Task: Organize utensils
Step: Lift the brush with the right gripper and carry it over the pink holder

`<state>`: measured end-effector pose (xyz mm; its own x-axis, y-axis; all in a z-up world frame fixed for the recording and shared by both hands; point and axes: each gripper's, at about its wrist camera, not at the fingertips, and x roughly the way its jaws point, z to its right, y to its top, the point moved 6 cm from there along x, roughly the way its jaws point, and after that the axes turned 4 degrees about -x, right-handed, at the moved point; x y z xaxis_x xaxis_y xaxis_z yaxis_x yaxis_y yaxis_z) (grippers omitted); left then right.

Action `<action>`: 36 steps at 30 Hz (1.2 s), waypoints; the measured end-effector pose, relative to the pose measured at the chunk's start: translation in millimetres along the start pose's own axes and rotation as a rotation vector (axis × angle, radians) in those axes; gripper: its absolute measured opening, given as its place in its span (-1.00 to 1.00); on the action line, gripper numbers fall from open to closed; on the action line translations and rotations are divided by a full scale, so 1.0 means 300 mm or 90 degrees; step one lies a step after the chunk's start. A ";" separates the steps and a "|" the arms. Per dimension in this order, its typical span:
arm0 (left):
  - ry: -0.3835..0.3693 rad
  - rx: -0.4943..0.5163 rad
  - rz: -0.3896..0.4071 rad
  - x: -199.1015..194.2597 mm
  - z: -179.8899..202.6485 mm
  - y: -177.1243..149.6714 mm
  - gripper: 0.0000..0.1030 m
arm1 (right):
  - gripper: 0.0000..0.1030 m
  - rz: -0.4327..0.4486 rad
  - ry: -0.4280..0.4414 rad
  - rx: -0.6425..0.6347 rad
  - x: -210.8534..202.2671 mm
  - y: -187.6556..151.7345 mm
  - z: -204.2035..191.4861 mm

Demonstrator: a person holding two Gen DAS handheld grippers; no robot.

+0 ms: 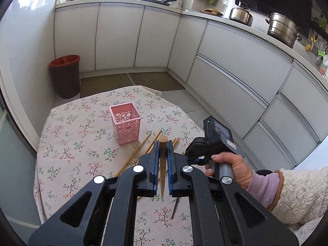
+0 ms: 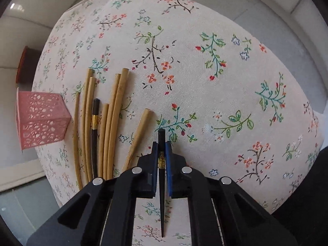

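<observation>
My left gripper (image 1: 163,143) is shut on a tan wooden chopstick (image 1: 163,164) and holds it above the table, nearer me and right of the pink perforated holder (image 1: 126,126). The holder stands upright on the floral tablecloth (image 1: 82,127). My right gripper (image 2: 162,143) points steeply down at the table and is shut on a black chopstick (image 2: 161,180) with a gold band. Several tan chopsticks (image 2: 114,123) and one more dark chopstick (image 2: 94,135) lie on the cloth left of it, beside the pink holder (image 2: 41,121). The right gripper (image 1: 205,143) and the hand holding it show in the left wrist view.
A dark waste bin (image 1: 65,75) with a red liner stands on the floor beyond the table. White kitchen cabinets (image 1: 235,61) run round the back and right, with pots (image 1: 283,29) on the counter. The table edge (image 2: 297,94) curves off to the right.
</observation>
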<state>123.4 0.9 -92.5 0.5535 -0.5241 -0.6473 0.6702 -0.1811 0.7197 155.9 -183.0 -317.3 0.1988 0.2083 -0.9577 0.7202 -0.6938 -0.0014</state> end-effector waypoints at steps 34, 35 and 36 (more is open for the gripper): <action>0.168 -0.123 0.217 0.018 -0.136 0.505 -0.88 | -0.86 0.492 0.238 -0.441 -0.847 0.181 -0.648; 0.176 -0.120 0.212 0.040 -0.146 0.488 -0.88 | -0.86 0.488 0.233 -0.448 -0.816 0.186 -0.657; 0.179 -0.123 0.204 0.064 -0.160 0.477 -0.88 | -0.86 0.484 0.226 -0.454 -0.783 0.193 -0.667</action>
<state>253.6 4.7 -14.0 0.8422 -0.2774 -0.4623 0.5088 0.1252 0.8517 284.0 -134.2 -35.0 0.8501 0.1611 -0.5013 0.5252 -0.1912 0.8292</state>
